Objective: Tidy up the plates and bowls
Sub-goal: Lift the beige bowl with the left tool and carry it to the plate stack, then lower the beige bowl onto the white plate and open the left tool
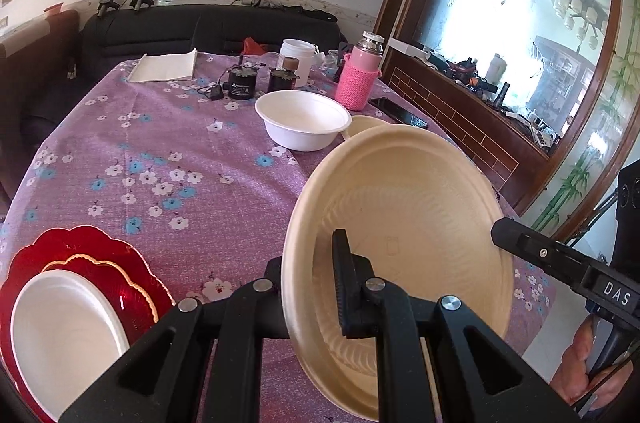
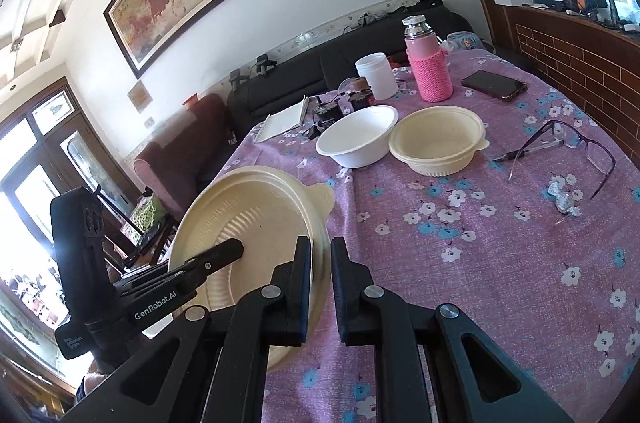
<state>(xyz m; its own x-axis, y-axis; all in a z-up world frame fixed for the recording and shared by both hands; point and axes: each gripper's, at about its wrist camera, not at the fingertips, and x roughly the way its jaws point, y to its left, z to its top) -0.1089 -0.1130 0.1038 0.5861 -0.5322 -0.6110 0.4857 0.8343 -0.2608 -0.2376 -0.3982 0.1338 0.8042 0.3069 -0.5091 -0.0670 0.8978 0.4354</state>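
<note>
A cream plate [image 1: 404,235] stands tilted on edge above the table, and both grippers are shut on its rim. My left gripper [image 1: 312,287] clamps its near left rim. My right gripper [image 2: 320,283] clamps the opposite rim of the same plate [image 2: 248,223]. A white bowl [image 1: 304,121] sits mid-table, also in the right wrist view [image 2: 358,135]. A cream bowl [image 2: 438,139] sits beside it. A white plate [image 1: 64,323] lies on a red scalloped plate [image 1: 132,287] at the near left.
A pink-sleeved flask [image 2: 430,67], white jar [image 2: 376,69], phone [image 2: 494,85], glasses [image 2: 580,147], pen [image 2: 528,149], small dark jars [image 1: 242,83] and a folded cloth [image 1: 164,65] lie on the purple floral tablecloth [image 1: 180,151]. A dark sofa [image 1: 208,23] stands behind.
</note>
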